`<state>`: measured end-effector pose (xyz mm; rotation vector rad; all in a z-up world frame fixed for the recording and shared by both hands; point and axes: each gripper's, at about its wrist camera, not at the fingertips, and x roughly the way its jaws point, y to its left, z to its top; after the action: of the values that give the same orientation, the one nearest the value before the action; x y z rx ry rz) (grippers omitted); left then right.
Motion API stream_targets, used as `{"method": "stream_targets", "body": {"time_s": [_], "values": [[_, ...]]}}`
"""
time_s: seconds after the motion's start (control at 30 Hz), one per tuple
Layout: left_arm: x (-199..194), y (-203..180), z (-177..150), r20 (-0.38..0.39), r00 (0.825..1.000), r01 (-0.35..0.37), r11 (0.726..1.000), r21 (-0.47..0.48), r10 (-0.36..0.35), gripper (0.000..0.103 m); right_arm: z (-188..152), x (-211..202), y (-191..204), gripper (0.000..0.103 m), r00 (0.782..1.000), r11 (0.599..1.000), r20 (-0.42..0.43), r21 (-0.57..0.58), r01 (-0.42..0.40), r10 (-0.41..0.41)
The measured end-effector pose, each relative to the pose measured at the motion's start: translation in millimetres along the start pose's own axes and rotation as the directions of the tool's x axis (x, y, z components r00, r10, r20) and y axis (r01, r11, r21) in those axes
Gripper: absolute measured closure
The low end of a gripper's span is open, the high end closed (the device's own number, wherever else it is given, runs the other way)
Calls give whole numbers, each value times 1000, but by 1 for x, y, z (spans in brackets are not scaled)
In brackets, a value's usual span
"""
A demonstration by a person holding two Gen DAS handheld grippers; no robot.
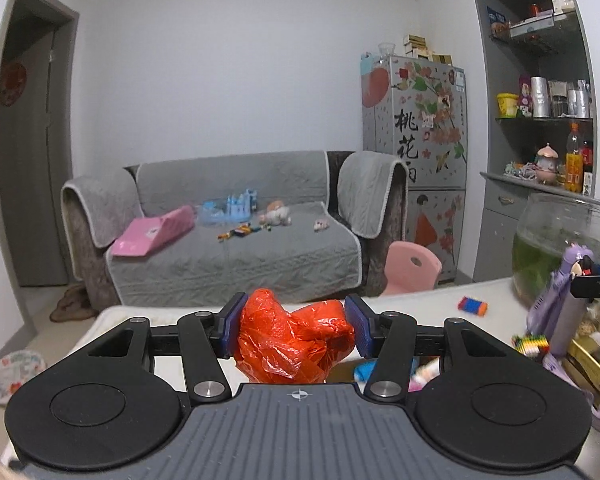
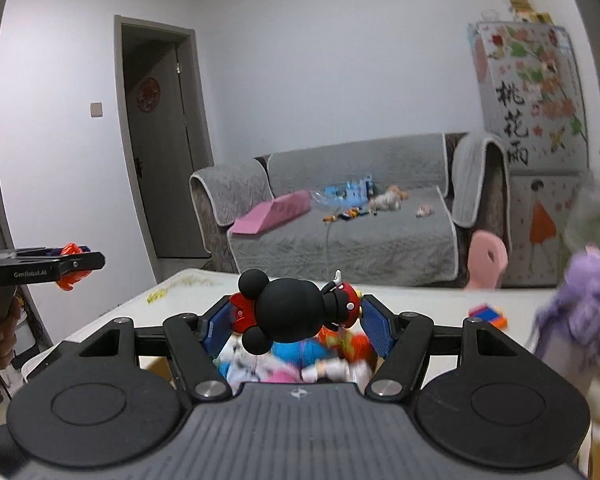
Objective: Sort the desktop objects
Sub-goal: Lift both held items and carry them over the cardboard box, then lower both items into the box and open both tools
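My left gripper [image 1: 296, 330] has its fingers pinched on a crumpled orange bag [image 1: 292, 340], lifted off the counter [image 1: 420, 304] to carry away. My right gripper [image 2: 296, 322] clamps a mouse toy [image 2: 290, 314] sideways above a heap of toys [image 2: 300, 360], probably where it belongs.

Crumpled orange plastic bag [image 1: 296, 340] clamped mid-air; black mouse figurine [image 2: 296, 312] lying sideways, clamped above toys.
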<state>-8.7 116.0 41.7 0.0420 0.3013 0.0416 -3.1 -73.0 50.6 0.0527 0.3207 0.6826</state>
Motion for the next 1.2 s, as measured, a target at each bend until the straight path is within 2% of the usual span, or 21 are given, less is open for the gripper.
{"method": "stream_targets", "body": {"time_s": [0.13,0.33,0.63,0.97,1.2], "values": [[27,-6,14,-26,999,27,1000,6,-27,44,13,24,0,40,1000,1000,-8,-15,-14,14],[92,-16,8,-126,990,60,998,24,-56,44,8,73,-1,39,995,999,-101,-45,-25,20],[173,-20,-36,-295,953,84,995,49,-66,44,-26,137,-10,39,967,998,-254,-58,-16,1],[206,-26,-71,-394,916,111,992,59,-79,44,-48,158,-1,39,934,996,-357,-89,-9,-24],[218,-27,-84,-442,893,117,991,59,-79,44,-54,166,1,39,918,994,-395,-107,4,-47]]}}
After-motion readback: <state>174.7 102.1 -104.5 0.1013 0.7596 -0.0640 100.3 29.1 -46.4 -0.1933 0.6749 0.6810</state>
